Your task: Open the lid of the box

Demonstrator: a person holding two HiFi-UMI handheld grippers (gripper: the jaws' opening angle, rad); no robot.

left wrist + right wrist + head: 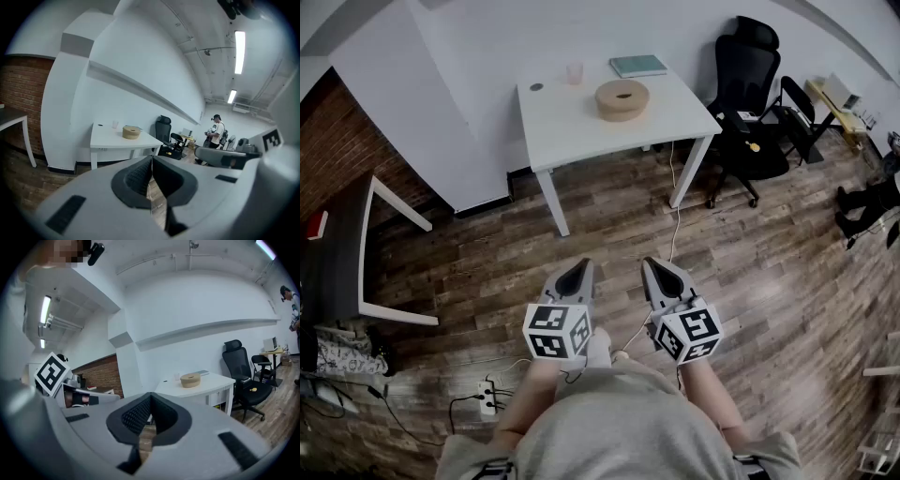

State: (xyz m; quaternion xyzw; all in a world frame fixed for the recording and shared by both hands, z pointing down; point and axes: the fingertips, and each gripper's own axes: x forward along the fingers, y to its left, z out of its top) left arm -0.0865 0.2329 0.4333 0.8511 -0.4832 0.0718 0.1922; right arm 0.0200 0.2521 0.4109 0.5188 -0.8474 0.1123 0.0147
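Note:
A round tan box (622, 99) with a dark hole in its lid stands on the white table (572, 122) far ahead of me. It also shows as the tan box (131, 132) in the left gripper view and the tan box (190, 379) in the right gripper view. My left gripper (583, 270) and right gripper (653, 267) hang side by side over the wooden floor, well short of the table. Both are shut with nothing between the jaws: left gripper (152, 157), right gripper (151, 395).
On the table also lie a green book (638, 66), a clear cup (574, 73) and a small dark disc (536, 87). A black office chair (748, 103) stands right of the table. A dark table (342, 253) is at left. Cables and a power strip (487, 397) lie on the floor.

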